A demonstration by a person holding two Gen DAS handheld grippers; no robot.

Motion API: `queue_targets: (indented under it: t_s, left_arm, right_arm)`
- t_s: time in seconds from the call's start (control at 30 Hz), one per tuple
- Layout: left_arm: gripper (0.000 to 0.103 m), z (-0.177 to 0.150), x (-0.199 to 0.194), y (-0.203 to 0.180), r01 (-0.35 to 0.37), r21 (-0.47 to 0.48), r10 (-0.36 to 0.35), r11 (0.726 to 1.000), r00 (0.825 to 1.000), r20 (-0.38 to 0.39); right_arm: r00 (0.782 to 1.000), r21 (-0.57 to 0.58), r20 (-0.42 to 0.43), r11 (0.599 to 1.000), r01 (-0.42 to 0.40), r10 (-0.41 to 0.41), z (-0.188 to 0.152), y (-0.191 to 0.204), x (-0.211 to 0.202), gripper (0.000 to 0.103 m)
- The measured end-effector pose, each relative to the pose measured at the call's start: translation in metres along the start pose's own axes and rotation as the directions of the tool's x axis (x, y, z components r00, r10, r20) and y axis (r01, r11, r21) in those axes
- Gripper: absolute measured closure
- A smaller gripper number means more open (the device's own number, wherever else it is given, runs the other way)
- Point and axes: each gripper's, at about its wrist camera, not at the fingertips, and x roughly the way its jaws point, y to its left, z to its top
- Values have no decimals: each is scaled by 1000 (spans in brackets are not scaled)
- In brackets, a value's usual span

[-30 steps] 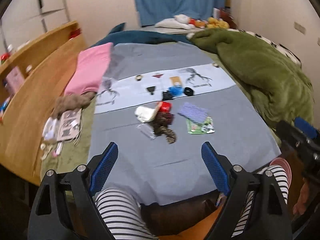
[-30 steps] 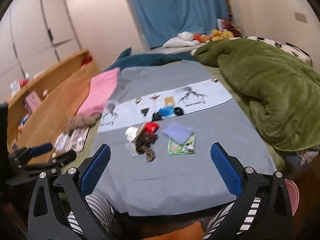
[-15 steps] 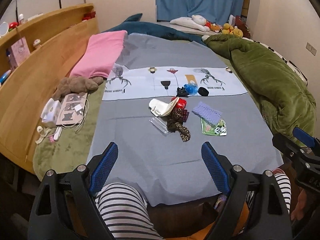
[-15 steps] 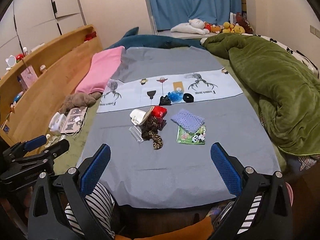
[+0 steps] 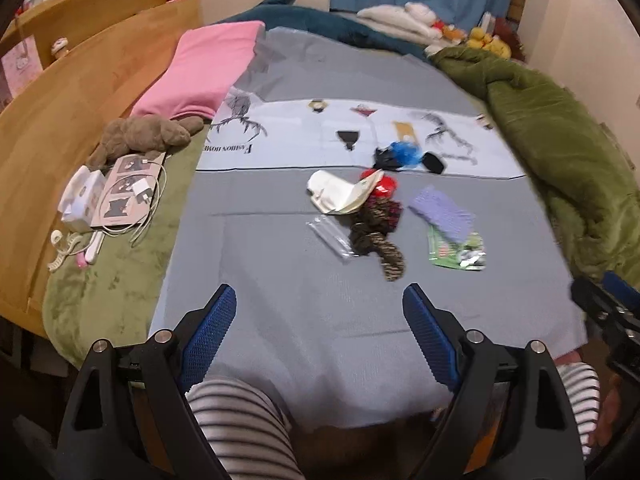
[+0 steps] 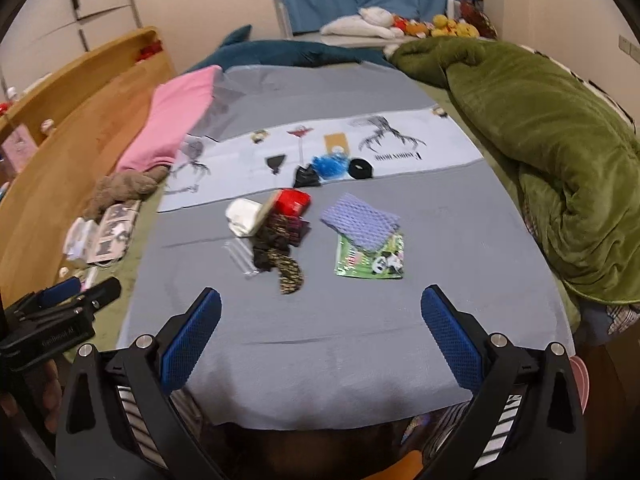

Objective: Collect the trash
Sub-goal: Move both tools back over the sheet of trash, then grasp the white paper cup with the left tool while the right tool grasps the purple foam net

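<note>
Blue-padded left gripper and right gripper, jaws wide, tilted bedward.

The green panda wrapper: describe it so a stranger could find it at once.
Start at the grey sheet covering the bed, then go to the litter pile in its middle. The green wrapper lies flat at the pile's right edge, partly under a purple mesh. It alone is green and shows a panda.
</note>
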Motion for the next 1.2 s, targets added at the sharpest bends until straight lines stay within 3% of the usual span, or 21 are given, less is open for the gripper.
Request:
queue_targets:
  t_s: [0.47,0.63,0.77,1.0,1.1,1.13,1.17,1.2]
  left_arm:
    - [20,37,125,-32,15,22,-13,1000,994,-108]
    - [20,68,172,-50,39,78,-30,996,993,-110]
    - [20,93,223,-65,35,131,-13,991,987,-160]
    - [24,120,280,-71,2,113,25,994,970,-241]
    - [46,126,294,-64,7,76,15,997,958,-286]
    - [65,127,296,-63,17,65,3,998,955,-296]
    - [88,129,297,-62,27,55,-9,998,952,-306]
    - [88,130,297,-59,30,46,-14,999,949,-315]
  right_arm:
    - [989,19,-123,996,90,-88,11,-59,141,5]
    - [988,7,-138,998,68,-66,30,-60,198,5]
    - [984,-26,-167,998,53,-57,41,-54,248,5]
    - [963,-89,-256,994,67,-88,51,-53,323,6]
    - [950,-101,-293,992,82,-108,50,-58,345,12]
    - [952,-100,-290,992,73,-99,50,-60,349,18]
    - [954,-101,-284,993,68,-94,51,-61,348,35]
    - [959,-89,-275,995,50,-72,53,-63,345,60]
